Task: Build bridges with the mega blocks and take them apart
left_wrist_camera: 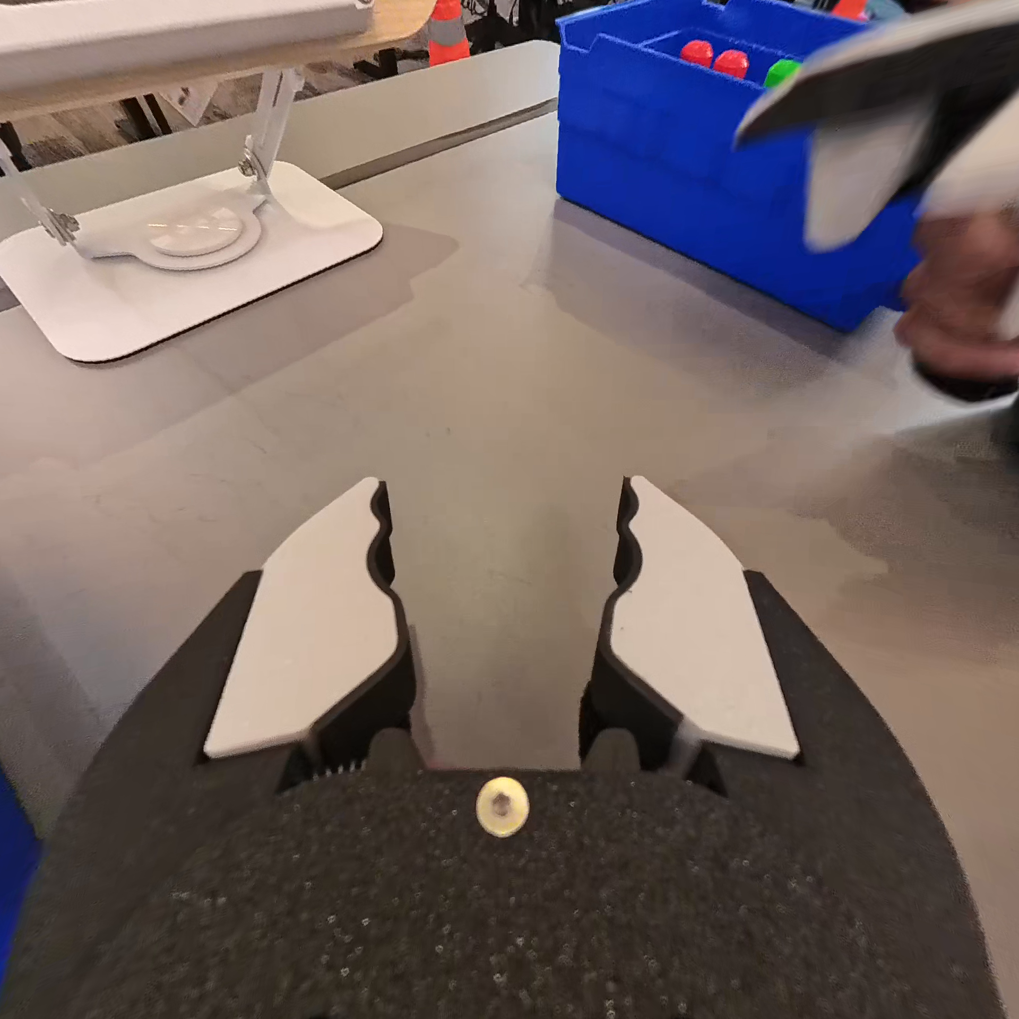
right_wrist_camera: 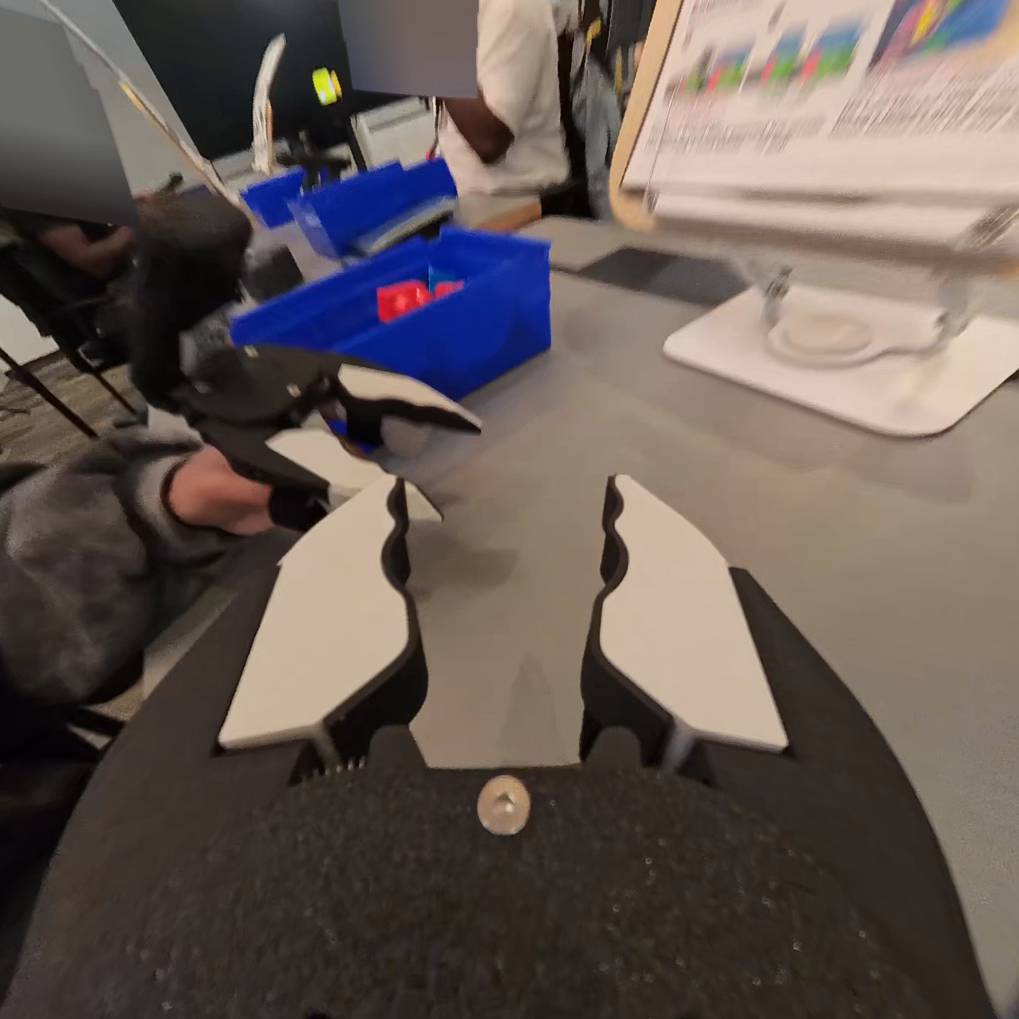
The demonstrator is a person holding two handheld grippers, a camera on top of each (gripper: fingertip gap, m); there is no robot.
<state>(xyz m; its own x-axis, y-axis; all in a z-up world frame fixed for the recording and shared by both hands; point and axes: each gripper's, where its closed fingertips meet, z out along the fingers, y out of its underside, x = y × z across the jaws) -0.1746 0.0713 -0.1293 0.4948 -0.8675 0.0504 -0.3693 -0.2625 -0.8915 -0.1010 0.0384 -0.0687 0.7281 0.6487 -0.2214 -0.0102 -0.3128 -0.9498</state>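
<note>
A: Left gripper (left_wrist_camera: 504,485) – pose?
B: Low over the grey table (left_wrist_camera: 496,342), pointing forward. Fingers (left_wrist_camera: 309,617) spread wide, nothing between them, only bare tabletop in the gap. White flat plates on top, black wavy inner pads, black grainy body with one pale screw.

A: Right gripper (right_wrist_camera: 504,482)?
B: Same build, also spread and empty, hovering over the table and aimed toward the left one. In the left wrist view it cuts in at the upper right, blurred, tilted down-left in front of the bin, with the holding hand (left_wrist_camera: 959,298) below it.

A: And the left one seen from the right camera?
B: Left of centre, held by a hand (right_wrist_camera: 215,496) in a grey sleeve (right_wrist_camera: 66,551), long axis running left to right, tips pointing right and slightly down. Blurry – something blue shows between its fingers, can't tell what, probably the bin behind.

A: Blocks?
B: All in the blue bin (left_wrist_camera: 689,182), far right of the table in the left view. Two red blocks (left_wrist_camera: 714,58) side by side, rounded studs up, one green block (left_wrist_camera: 780,71) just right of them, partly hidden. Which way their long axes run I can't tell. From the right camera only red ones show in the bin.

A: Bin material?
B: Glossy moulded plastic, rectangular, with an inner divider wall.

A: Anything else?
B: White stand (left_wrist_camera: 182,259) on the table – flat rounded-corner base, round disc, metal hinged legs – carrying a tilted board (right_wrist_camera: 827,99) with a printed sheet. Orange cone (left_wrist_camera: 448,30) beyond the table. More blue bins and a person in a white shirt behind.
</note>
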